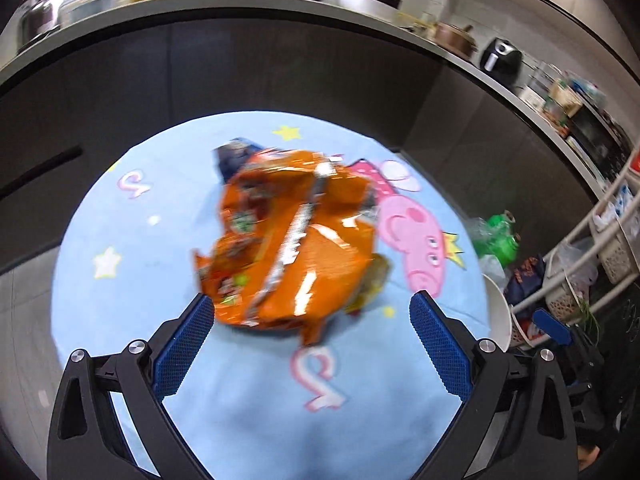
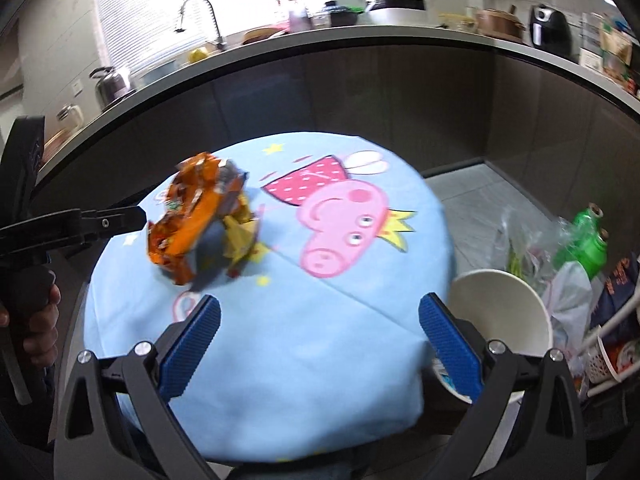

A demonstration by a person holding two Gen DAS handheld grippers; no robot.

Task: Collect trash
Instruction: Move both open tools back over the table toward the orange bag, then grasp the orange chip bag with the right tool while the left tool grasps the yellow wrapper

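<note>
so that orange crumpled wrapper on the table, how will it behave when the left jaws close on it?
The orange wrapper looks like thin, creased foil, so it will probably crush flat rather than resist. It seems empty, so likely very light and apt to slide on the blue cloth if nudged. Its glossy surface may slip; the left gripper stands open around its near edge.

Blown-out window [image 2: 208, 4], motion blur, fisheye warping.

I see the orange wrapper [image 1: 288, 240] as glossy crinkled foil, the tablecloth [image 1: 240, 420] as matt blue cloth (printed), the pads [image 1: 184, 344] as textured blue rubber, and the white bowl [image 2: 500, 312] as smooth.
</note>
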